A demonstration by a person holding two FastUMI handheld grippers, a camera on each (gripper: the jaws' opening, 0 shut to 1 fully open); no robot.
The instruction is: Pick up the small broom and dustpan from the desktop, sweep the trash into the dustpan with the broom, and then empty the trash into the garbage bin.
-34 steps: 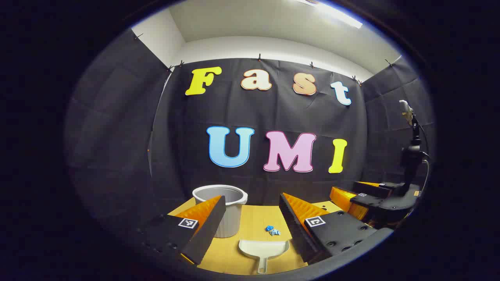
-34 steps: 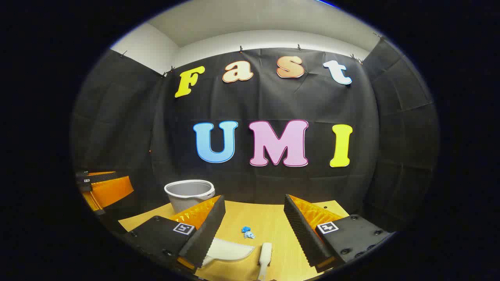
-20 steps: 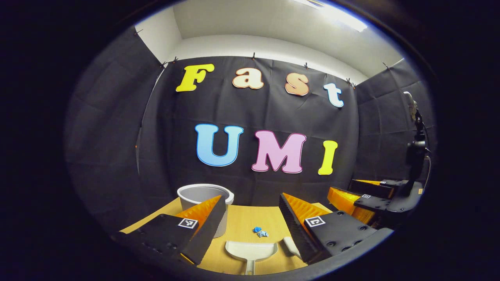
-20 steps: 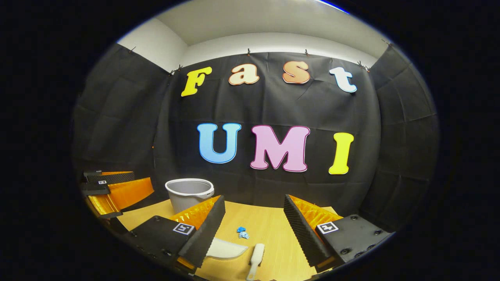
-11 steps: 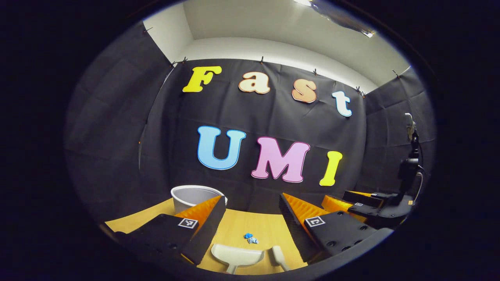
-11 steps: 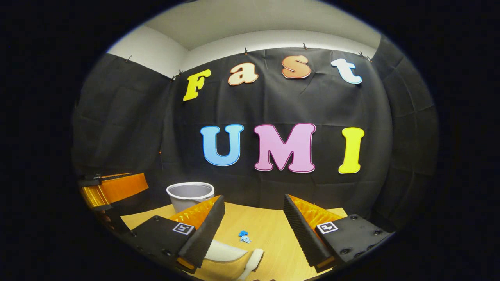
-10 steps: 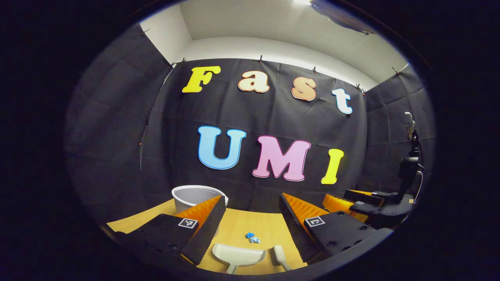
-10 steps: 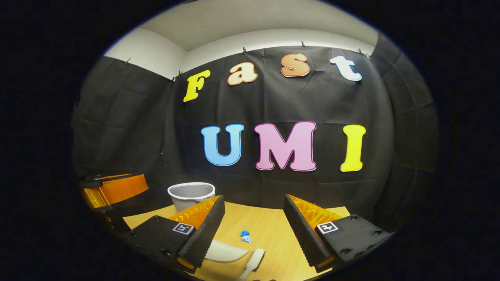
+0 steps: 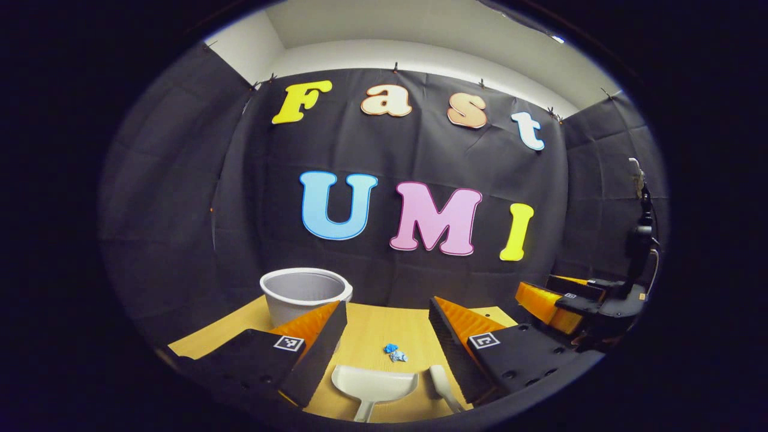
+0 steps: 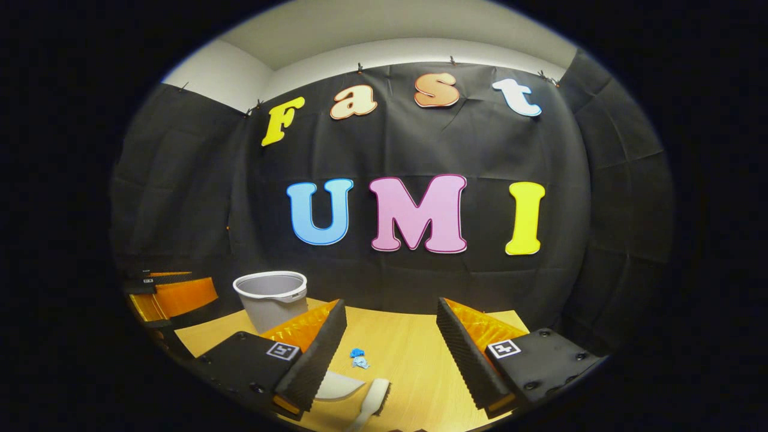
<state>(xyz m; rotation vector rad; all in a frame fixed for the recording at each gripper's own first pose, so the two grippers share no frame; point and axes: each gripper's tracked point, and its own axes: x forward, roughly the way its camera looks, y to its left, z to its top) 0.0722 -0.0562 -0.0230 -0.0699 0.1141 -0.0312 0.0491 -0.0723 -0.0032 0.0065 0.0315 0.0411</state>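
The left gripper (image 9: 384, 321) hangs above the near edge of the light wooden desktop (image 9: 372, 330) with its jaws spread wide and nothing between them. Directly below that gap, in the left gripper view, the pale plastic dustpan (image 9: 373, 384) lies flat, handle toward the camera, and the small pale broom (image 9: 443, 387) lies just beside it on its right. A little crumpled blue scrap of trash (image 9: 393, 352) sits on the desktop just beyond the dustpan's front lip, apart from it. The round grey plastic garbage bin (image 9: 303, 293) stands upright at the far left of the desktop, near the black cloth wall. The right gripper (image 10: 390, 324) is likewise released, jaws wide and empty, held over the desktop (image 10: 414, 348); under it the broom (image 10: 372, 399) lies at a slant beside the dustpan (image 10: 339, 387), partly hidden behind one finger, with the trash (image 10: 359, 358) further in and the bin (image 10: 271, 299) at far left.
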